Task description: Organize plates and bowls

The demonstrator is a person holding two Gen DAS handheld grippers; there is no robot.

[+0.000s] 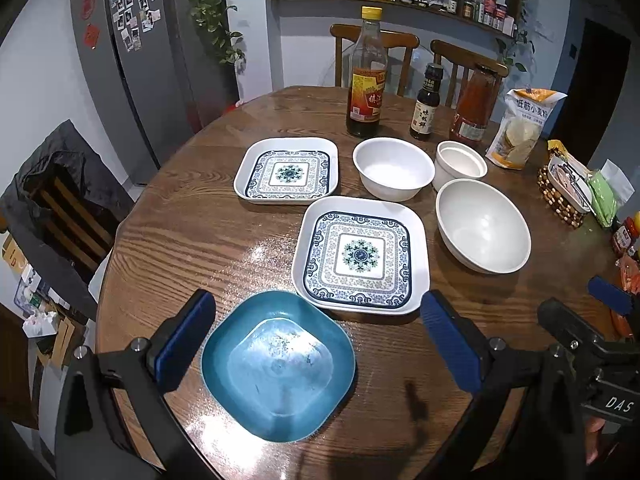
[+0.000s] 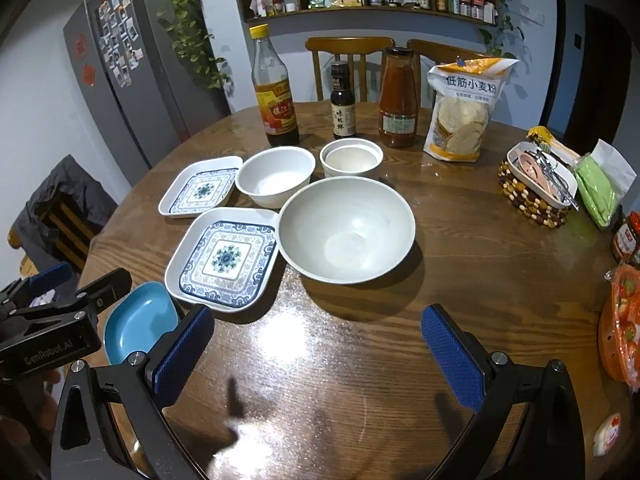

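Now the left tool [image 1: 318,342] hangs with its fingers wide apart around the blue bowl [image 1: 278,364] at the bench [image 1: 200,240] near edge. Beyond lie two patterned square plates [image 1: 287,171] [image 1: 361,255], then three white bowls [image 1: 393,168] [image 1: 460,162] [image 1: 483,226]. Rightmost, the right tool [image 2: 318,356] gapes open over bare wood.

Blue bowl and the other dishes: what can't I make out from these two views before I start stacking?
- Blue bowl: in the right wrist view, the left gripper covers its left edge and a blue finger pad its near corner.
- Small white cup: whether it is one cup or two nested is unclear in either view.
- Basket contents: too small and tangled to identify.
- Orange bag: cut off by the right edge.
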